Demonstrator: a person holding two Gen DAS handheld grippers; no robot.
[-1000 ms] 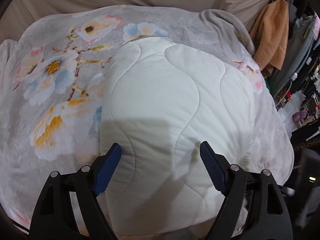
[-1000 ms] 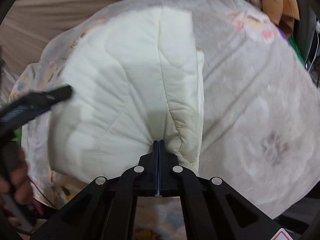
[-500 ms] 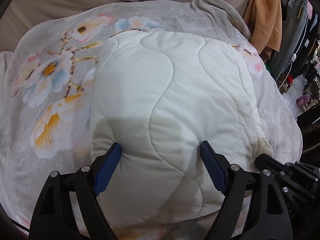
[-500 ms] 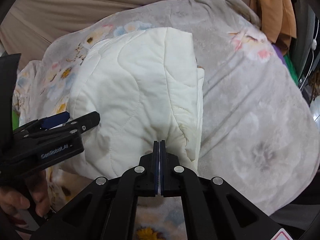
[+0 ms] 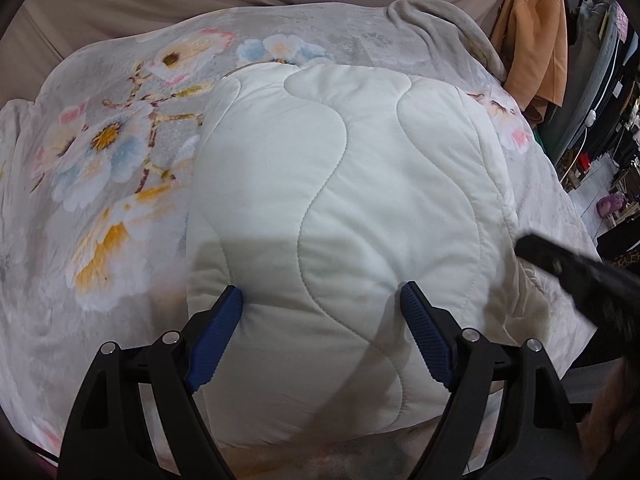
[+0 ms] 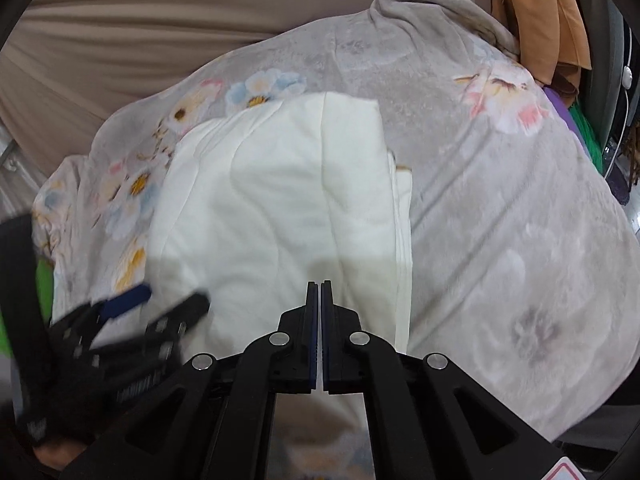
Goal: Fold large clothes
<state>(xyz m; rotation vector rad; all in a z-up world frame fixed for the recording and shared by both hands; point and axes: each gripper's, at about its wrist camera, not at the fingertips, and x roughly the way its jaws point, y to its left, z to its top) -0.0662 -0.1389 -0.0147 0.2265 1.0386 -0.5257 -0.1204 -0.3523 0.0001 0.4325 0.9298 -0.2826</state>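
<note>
A white quilted cloth (image 5: 340,208), folded into a thick pad, lies on a grey floral blanket (image 5: 120,184). My left gripper (image 5: 320,288) hangs over the cloth's near part, open wide. Its blue fingertips (image 5: 230,304) straddle the quilt's near left portion without pinching it. My right gripper (image 6: 320,284) is shut, and I see nothing between its pads. It hovers above the near right part of the cloth (image 6: 272,208), whose stacked layers show along the right side. The right gripper (image 5: 568,264) appears as a black blur at the right of the left wrist view. The left gripper (image 6: 132,304) appears blurred in the right wrist view.
Beige upholstery (image 5: 200,4) rises behind the blanket. An orange garment (image 5: 536,52) hangs at the far right, with cluttered shelves and floor beyond it. The blanket's far right corner (image 6: 432,12) is bunched up. A hand (image 6: 52,452) shows at the lower left.
The right gripper has risen off the cloth's near right fold, and the puckered fabric there now lies flat. The left gripper stays wide open over the cloth, its view shifted slightly.
</note>
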